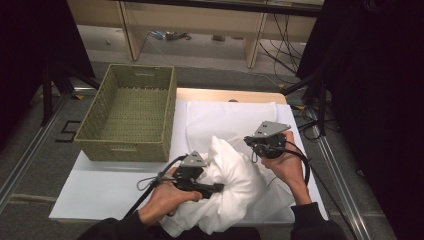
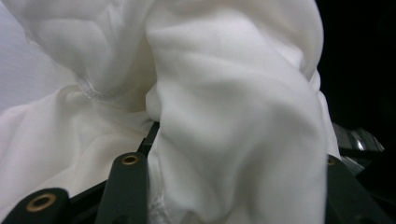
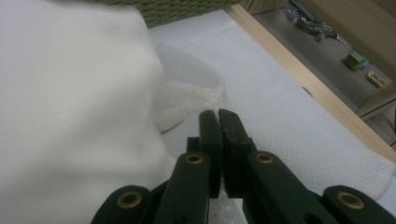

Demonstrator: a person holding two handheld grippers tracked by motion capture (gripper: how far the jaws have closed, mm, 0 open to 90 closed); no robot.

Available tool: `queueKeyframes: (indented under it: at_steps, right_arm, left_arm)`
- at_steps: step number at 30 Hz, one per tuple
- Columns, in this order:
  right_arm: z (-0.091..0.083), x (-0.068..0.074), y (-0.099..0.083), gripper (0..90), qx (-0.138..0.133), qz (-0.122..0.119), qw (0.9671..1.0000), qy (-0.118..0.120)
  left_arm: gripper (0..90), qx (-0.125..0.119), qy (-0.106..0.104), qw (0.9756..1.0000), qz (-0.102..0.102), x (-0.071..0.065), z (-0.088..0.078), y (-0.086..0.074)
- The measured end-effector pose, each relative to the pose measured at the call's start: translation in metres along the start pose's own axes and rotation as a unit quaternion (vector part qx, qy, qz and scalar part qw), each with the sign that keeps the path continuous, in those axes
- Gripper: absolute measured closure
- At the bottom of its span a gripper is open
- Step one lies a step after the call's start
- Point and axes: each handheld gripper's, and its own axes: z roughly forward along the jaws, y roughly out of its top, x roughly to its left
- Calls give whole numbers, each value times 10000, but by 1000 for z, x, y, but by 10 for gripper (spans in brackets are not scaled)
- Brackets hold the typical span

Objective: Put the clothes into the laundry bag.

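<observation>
A bunched white cloth (image 1: 235, 175) lies heaped on the near middle of the table. My left gripper (image 1: 216, 188) reaches into its near left side. In the left gripper view a thick fold of the cloth (image 2: 233, 116) fills the gap between the two black fingers (image 2: 126, 186), which press on it from both sides. My right gripper (image 1: 252, 144) hovers at the heap's far right side with its jaws shut and nothing between them. In the right gripper view its tips (image 3: 218, 115) point past the cloth (image 3: 70, 107) at a low fold lying on the mat.
A woven green basket (image 1: 130, 70) stands empty at the table's far left. A white textured mat (image 1: 225, 112) covers the table's middle and right, with the wooden table edge (image 3: 299, 70) beyond it. Dark stands and cables flank both sides.
</observation>
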Motion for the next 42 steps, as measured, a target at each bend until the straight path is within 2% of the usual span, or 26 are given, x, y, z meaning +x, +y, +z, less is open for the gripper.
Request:
queueKeyframes:
  at_steps: [1,3,5,6,8,10,12,14,15,17,19,21,22,23,25,28,29,31,32,33,34,36,37,38,41,42]
  right_arm:
    - [-1,1,1,898,-1,59,10000,-27]
    - [-3,1,2,898,-50,-23,10000,-1]
    - [-4,2,3,898,-71,-12,10000,19]
    - [-5,2,4,898,-104,-31,9999,3]
    - [-7,4,6,898,-127,-47,9999,16]
    - [-10,5,7,898,-152,-58,9999,39]
    - [-13,7,9,899,-190,-51,9998,45]
    - [-15,10,12,899,-246,-116,9996,114]
    - [-16,11,14,898,-259,-128,9995,102]
    - [-17,12,16,899,-282,-165,9994,91]
    - [-18,13,18,899,-299,-208,9993,114]
    - [-19,15,19,899,-278,-78,9995,125]
    - [-20,16,19,899,-266,-65,9995,125]
    - [-19,15,19,899,-335,-212,9991,152]
    - [-22,17,19,899,-333,-209,9990,189]
    - [-26,20,20,899,-346,-247,9989,205]
    - [-27,20,20,899,-351,-248,9988,214]
    - [-29,20,23,900,-424,-272,9986,186]
    - [-31,21,24,900,-409,-244,9987,190]
    - [-30,21,24,900,-410,-251,9987,177]
    - [-29,22,24,900,-390,-241,9988,176]
    - [-27,21,21,900,-290,-230,9992,134]
    - [-25,20,19,900,-278,-265,9991,156]
    - [-24,20,17,900,-242,-236,9993,157]
    - [-23,17,8,900,-190,-143,9996,183]
    - [-22,16,7,899,-191,-166,9995,189]
  left_arm:
    - [528,55,-95,9999,47,-1,7,0]
    - [529,270,-299,9991,131,-5,18,1]
    - [528,329,-362,9980,390,-4,24,4]
    - [529,354,-369,9983,285,-4,25,5]
    - [531,254,-362,9987,254,2,27,8]
    - [535,100,-121,9999,2,9,25,13]
    - [536,8,9,9999,-105,15,19,18]
    - [536,-108,200,9997,-114,18,12,25]
    - [536,-86,211,9997,-24,18,10,28]
    - [530,166,-21,9998,67,14,17,29]
    - [528,406,-243,9987,189,9,32,25]
    - [526,482,-359,9981,103,9,45,23]
    - [527,508,-307,9982,85,12,49,23]
    - [528,468,-271,9985,-114,18,50,26]
    - [530,323,-180,9988,-313,28,45,31]
    - [530,-120,290,9977,-593,42,31,42]
    - [529,-240,522,9962,-656,44,27,45]
    - [516,-224,704,9952,-645,47,34,44]
    - [503,-57,703,9958,-583,47,40,42]
    - [488,247,620,9969,-407,49,48,40]
    - [468,333,567,9966,-490,48,59,37]
    - [406,186,576,9954,-747,49,79,34]
    - [376,172,575,9947,-835,52,83,34]
    - [344,11,587,9934,-985,54,86,35]
    - [248,9,472,9949,-897,52,77,37]
    - [222,24,470,9960,-764,50,70,39]
